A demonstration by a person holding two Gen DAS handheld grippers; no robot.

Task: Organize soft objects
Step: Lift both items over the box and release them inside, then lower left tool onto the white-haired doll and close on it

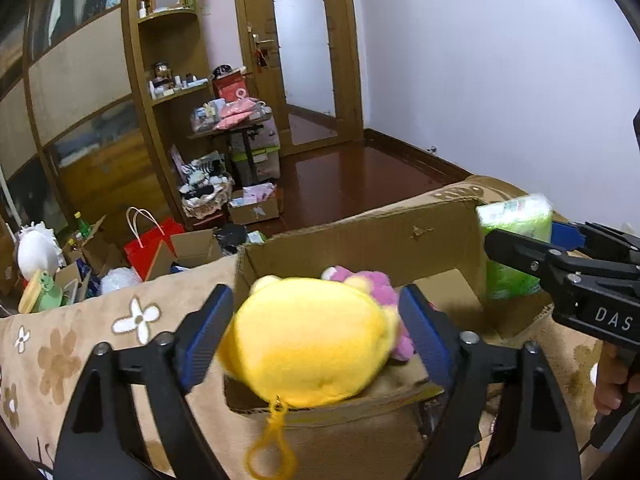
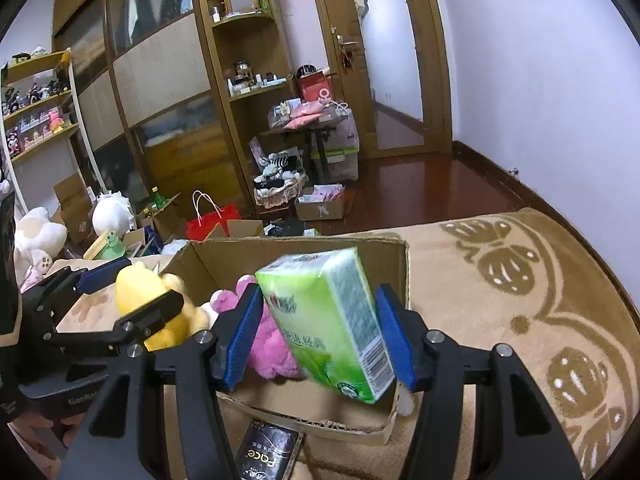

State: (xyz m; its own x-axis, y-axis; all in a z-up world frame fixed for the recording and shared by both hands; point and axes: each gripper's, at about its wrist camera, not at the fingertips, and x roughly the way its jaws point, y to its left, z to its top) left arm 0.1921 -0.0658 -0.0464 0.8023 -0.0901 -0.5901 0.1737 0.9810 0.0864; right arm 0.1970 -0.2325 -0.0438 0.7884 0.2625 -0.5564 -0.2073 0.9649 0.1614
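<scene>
The left tongs are standing apart around a yellow plush toy over the near edge of the cardboard box; their blue pads are not pressing on it. The right tongs are clamping a green tissue pack, which is tilting over the box near its right wall. A pink plush toy is lying inside the box. The box is sitting on a beige flowered blanket. A dark packet is lying just before the near edge of the box.
</scene>
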